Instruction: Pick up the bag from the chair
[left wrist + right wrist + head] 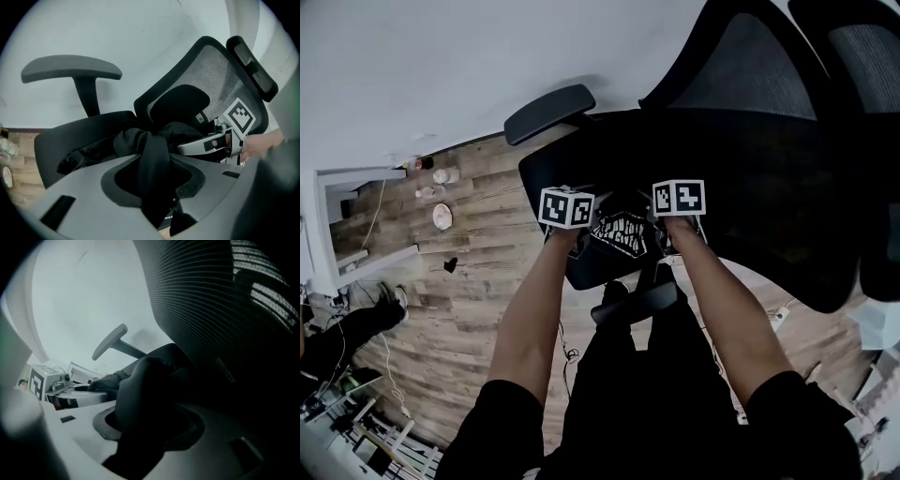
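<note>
A black bag point(619, 234) with a white pattern lies crumpled on the seat of a black office chair point(750, 178). Both arms reach down to it. My left gripper point(587, 228) is at the bag's left side and my right gripper point(661, 228) at its right. In the left gripper view a black strap of the bag point(152, 154) runs between the jaws of the left gripper point(154, 187), pinched there. In the right gripper view a bunched fold of the bag point(145, 380) fills the jaws of the right gripper point(140, 427), which are closed on it.
The chair's mesh backrest point(211, 70) rises behind the bag, with an armrest point(548, 112) at the left and another point(637, 302) near my legs. Wooden floor point(478, 272) lies at the left with small items point(441, 216) and cables. A white wall point(441, 66) is beyond.
</note>
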Tool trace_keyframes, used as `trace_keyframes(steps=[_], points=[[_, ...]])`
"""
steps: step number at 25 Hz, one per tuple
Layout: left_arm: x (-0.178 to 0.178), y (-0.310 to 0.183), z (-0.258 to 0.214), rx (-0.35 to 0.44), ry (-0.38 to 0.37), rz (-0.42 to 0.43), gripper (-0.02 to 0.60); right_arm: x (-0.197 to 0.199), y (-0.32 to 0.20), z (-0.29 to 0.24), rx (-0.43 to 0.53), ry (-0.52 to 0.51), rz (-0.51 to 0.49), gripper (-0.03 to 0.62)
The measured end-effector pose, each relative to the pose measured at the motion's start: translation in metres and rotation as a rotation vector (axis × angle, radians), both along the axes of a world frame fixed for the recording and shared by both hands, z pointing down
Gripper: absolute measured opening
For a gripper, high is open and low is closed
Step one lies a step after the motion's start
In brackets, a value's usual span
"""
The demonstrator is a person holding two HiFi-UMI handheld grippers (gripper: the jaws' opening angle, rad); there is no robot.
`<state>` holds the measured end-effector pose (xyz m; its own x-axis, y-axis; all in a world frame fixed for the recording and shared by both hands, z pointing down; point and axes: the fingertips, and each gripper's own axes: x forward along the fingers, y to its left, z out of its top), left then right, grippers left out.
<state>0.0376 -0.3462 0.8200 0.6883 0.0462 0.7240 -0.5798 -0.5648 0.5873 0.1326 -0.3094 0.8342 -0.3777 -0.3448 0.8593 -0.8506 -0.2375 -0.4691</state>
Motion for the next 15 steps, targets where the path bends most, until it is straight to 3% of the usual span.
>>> trace_keyframes(steps=[3, 6, 15], points=[[0.005, 0.005, -0.002, 0.085, -0.023, 0.046, 0.091, -0.007, -0.003, -0.006, 0.045, 0.044, -0.068, 0.138], [0.008, 0.006, -0.011, 0.185, -0.040, 0.069, 0.076, -0.012, -0.005, -0.018, 0.123, 0.102, -0.112, 0.077], [-0.001, 0.005, -0.081, 0.425, 0.079, -0.007, 0.067, -0.024, -0.009, -0.089, 0.450, 0.233, -0.214, 0.052]])
